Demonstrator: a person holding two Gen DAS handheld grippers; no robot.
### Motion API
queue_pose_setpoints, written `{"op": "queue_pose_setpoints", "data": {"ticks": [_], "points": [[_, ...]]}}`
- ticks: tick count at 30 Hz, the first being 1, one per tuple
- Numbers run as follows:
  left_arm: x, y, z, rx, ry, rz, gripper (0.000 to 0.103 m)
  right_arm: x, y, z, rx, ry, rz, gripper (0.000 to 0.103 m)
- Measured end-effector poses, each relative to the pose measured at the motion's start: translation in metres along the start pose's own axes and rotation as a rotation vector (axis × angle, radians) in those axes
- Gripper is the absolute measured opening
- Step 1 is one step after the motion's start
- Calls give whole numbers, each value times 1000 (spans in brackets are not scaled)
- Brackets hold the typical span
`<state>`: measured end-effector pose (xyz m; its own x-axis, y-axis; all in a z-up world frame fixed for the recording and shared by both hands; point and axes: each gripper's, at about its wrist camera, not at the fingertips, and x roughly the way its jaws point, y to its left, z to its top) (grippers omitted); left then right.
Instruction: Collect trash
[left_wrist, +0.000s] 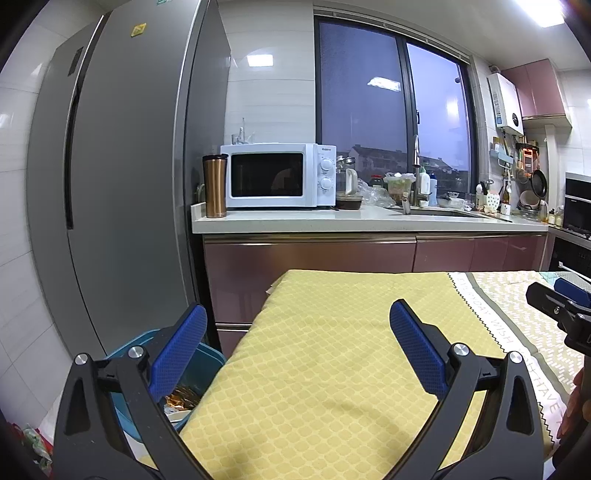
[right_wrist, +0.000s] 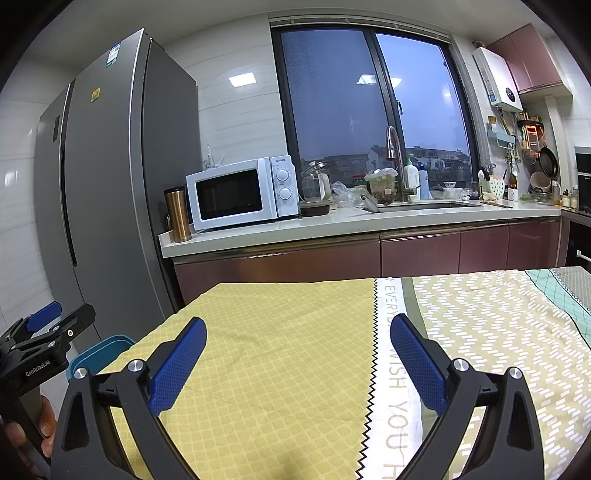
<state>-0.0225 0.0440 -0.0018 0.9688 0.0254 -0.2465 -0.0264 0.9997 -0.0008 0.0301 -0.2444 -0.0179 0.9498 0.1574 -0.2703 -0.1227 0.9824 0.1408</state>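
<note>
Both grippers hang over the table with nothing between their fingers. The left gripper (left_wrist: 298, 345) has its two blue pads spread wide, and so does the right gripper (right_wrist: 298, 360); each frames only bare cloth.

The trash sits down in the blue bin (left_wrist: 208, 356) on the floor, off the table's left edge. From the left wrist view it lies at about seven o'clock, tucked just behind the left finger (left_wrist: 177, 354): a crumpled gold-and-orange wrapper (left_wrist: 181, 397) with something white below it. The finger and its black arm cover most of the bin, so I cannot tell what else is inside. From the right wrist view only a strip of the bin's rim (right_wrist: 107, 347) shows at nine o'clock, cut off by the tablecloth (right_wrist: 266, 369); its contents are hidden there.

The cloth is yellow on the left, with a white lettered band and a zigzag-patterned section toward three o'clock. Each camera catches the other gripper at the frame edge, partly cut off, along with a bit of the hand (right_wrist: 46, 417) holding it.

Counted: two grippers, four blue pads, one bin, one wrapper I can make out clearly. At twelve o'clock the counter holds one white microwave (left_wrist: 279, 175) and one copper tumbler (left_wrist: 215, 186), beside one grey fridge (left_wrist: 110, 166). The clutter around the sink is too small to sort out.
</note>
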Motion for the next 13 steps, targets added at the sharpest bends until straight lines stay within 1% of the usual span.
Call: {"op": "queue_pose_setpoints", "data": {"ticks": [4, 7, 10, 13], "points": [[4, -3, -3, 9, 19, -12, 97, 1, -1, 0, -2, 2, 1, 96], [13, -6, -6, 15, 58, -19, 97, 1, -4, -1, -1, 15, -4, 96], [34, -8, -9, 17, 145, -34, 97, 5, -12, -1, 3, 47, -27, 96], [68, -8, -12, -14, 268, -85, 97, 12, -28, -1, 7, 93, -69, 96]]}}
